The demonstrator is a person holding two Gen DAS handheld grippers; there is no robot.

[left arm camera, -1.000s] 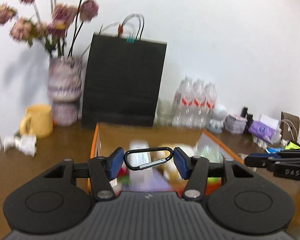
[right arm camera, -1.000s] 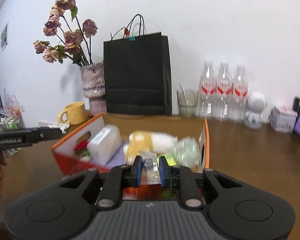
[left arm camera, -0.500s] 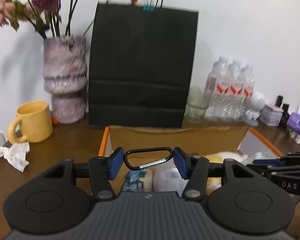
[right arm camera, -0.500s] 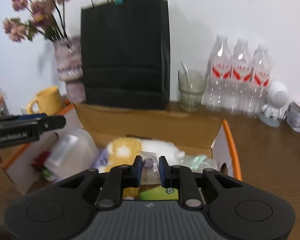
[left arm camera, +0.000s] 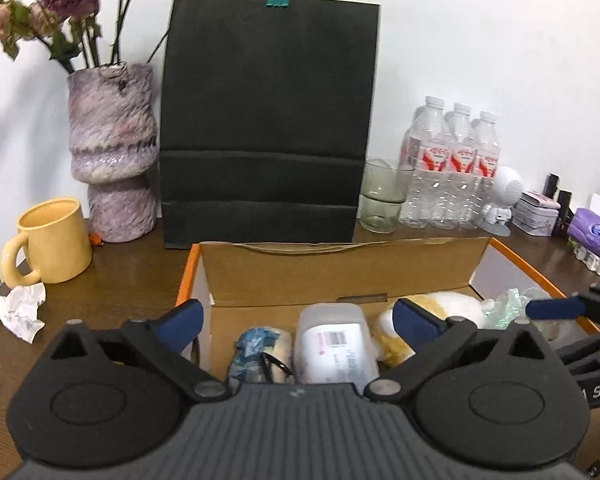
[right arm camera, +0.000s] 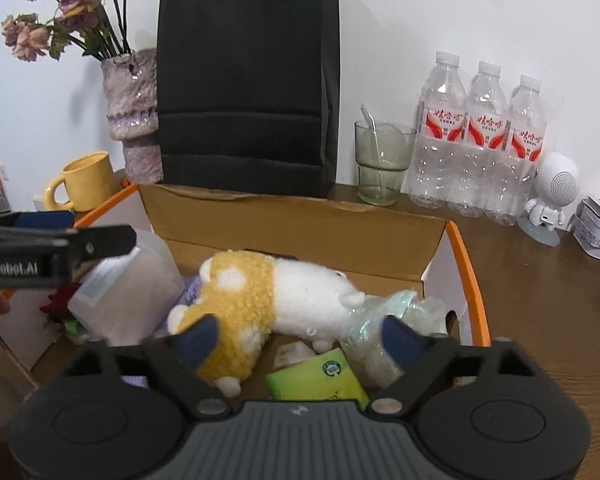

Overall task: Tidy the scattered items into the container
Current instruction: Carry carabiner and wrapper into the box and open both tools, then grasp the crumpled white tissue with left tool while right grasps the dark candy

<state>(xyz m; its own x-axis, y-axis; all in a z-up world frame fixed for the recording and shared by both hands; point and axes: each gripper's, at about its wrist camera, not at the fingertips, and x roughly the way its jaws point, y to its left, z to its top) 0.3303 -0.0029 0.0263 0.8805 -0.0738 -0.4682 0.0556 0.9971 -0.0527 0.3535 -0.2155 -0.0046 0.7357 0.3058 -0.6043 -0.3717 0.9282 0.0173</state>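
An orange-rimmed cardboard box (left arm camera: 340,268) lies open below both grippers. My left gripper (left arm camera: 296,322) is open and empty above its left half. The black carabiner (left arm camera: 274,366) lies in the box beside a blue wrapped item (left arm camera: 252,348) and a clear plastic tub (left arm camera: 334,348). My right gripper (right arm camera: 296,336) is open and empty above the box's (right arm camera: 300,228) right half, over a yellow and white plush toy (right arm camera: 268,296), a clear crumpled bag (right arm camera: 384,320) and a green packet (right arm camera: 324,378). A small clear wrapper (right arm camera: 294,350) lies between them.
Behind the box stand a black paper bag (left arm camera: 268,120), a purple vase (left arm camera: 114,148), a yellow mug (left arm camera: 50,242), a glass (left arm camera: 382,196) and three water bottles (left arm camera: 452,172). Crumpled paper (left arm camera: 16,310) lies at the left. A white robot figure (right arm camera: 550,200) and tins stand at the right.
Both grippers have opened. The left one let go of the carabiner and the right one let go of the small wrapped item; both items now lie in the box.
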